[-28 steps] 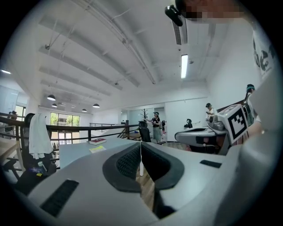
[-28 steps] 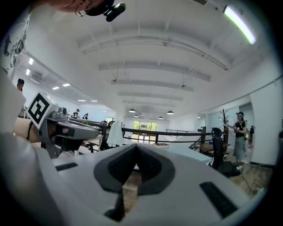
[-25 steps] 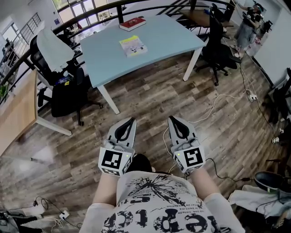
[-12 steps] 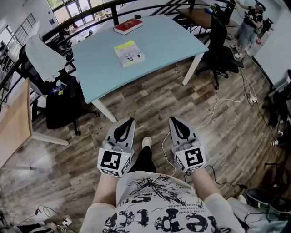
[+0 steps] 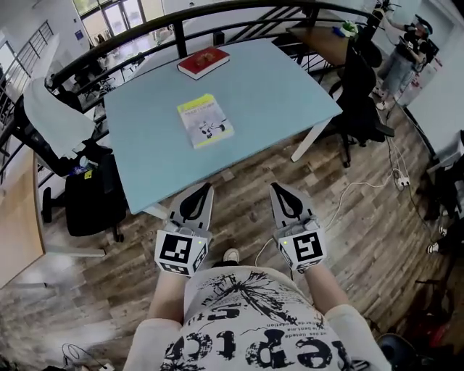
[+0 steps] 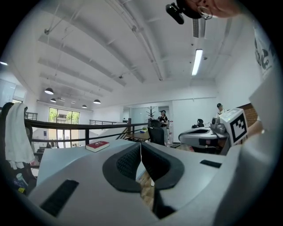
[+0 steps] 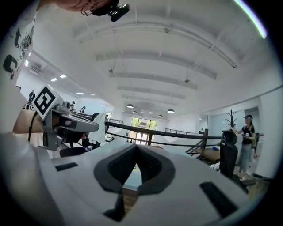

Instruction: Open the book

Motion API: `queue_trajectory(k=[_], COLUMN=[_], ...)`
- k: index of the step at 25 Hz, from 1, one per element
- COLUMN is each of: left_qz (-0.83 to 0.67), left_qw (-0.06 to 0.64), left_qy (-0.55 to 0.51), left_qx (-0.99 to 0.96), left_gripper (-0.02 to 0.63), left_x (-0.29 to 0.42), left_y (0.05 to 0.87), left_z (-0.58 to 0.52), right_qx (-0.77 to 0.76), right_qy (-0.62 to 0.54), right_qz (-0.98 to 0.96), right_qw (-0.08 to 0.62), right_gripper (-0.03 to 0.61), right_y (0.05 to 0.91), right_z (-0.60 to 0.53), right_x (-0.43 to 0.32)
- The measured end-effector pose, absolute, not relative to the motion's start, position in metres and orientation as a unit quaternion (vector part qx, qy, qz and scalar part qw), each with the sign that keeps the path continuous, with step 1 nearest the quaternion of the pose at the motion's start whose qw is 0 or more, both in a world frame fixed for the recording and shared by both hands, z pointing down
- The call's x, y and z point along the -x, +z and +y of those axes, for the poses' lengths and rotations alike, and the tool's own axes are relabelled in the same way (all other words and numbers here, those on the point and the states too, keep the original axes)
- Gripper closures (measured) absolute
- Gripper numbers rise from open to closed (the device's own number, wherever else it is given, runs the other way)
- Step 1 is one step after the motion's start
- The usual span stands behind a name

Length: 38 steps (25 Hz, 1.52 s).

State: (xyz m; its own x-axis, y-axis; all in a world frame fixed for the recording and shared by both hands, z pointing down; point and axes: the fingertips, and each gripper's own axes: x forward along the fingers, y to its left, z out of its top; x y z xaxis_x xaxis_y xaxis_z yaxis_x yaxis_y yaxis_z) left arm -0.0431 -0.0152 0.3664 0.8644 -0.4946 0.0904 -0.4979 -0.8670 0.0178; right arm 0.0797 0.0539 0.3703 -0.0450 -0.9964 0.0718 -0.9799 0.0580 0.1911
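Observation:
A closed yellow-and-white book [image 5: 205, 121] lies flat near the middle of the pale blue table [image 5: 283, 94]. A closed red book [image 5: 204, 62] lies at the table's far edge, also seen in the left gripper view as the red book [image 6: 97, 145]. My left gripper [image 5: 206, 190] and right gripper [image 5: 278, 189] are held side by side, level, just short of the table's near edge. Both are shut with nothing between the jaws. In the gripper views the left gripper [image 6: 140, 145] and right gripper [image 7: 136, 147] show tips touching.
A black office chair [image 5: 80, 181] with a white cloth over its back stands left of the table. Another black chair [image 5: 366, 101] stands at the right. A black railing [image 5: 181, 22] runs behind the table. Cables [image 5: 348, 188] lie on the wooden floor. A person [image 5: 406, 54] stands far right.
The person has walked toward the table with both grippers held out. The table and both books have come closer, and the gripper tips now reach the table's near edge. Both grippers stay shut.

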Motion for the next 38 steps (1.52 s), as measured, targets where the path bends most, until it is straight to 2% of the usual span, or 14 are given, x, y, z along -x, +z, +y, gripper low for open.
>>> queue_trajectory(k=[12, 21, 25, 31, 32, 35, 38], left_qz=[-0.293, -0.383, -0.414, -0.384, -0.376, -0.357, -0.345], left_qw=[0.044, 0.061, 0.07, 0.123, 0.127, 0.127, 0.13], left_qy=[0.083, 0.115, 0.144, 0.23, 0.248, 0.296, 0.335], left_qx=[-0.952, -0.915, -0.896, -0.886, -0.884, -0.877, -0.867], left_gripper=[0.594, 0.594, 0.594, 0.591, 0.587, 0.512, 0.481], left_x=[-0.027, -0.092, -0.117, -0.159, -0.166, -0.182, -0.192], left_y=[0.41, 0.441, 0.469, 0.544, 0.557, 0.592, 0.619], left_z=[-0.131, -0.223, -0.262, -0.289, -0.29, -0.295, -0.299], right_qx=[-0.639, -0.552, -0.513, -0.475, -0.471, -0.462, -0.454], right_qy=[-0.024, -0.024, -0.011, 0.01, 0.015, 0.026, 0.034], right_qz=[-0.763, -0.826, -0.849, -0.868, -0.869, -0.873, -0.875], right_qw=[0.097, 0.11, 0.126, 0.146, 0.149, 0.156, 0.165], right_gripper=[0.57, 0.571, 0.571, 0.571, 0.571, 0.571, 0.571], right_y=[0.399, 0.415, 0.43, 0.463, 0.469, 0.485, 0.497], right_z=[-0.088, -0.206, -0.247, -0.281, -0.285, -0.295, -0.302], right_x=[-0.147, -0.219, -0.241, -0.264, -0.267, -0.276, -0.282])
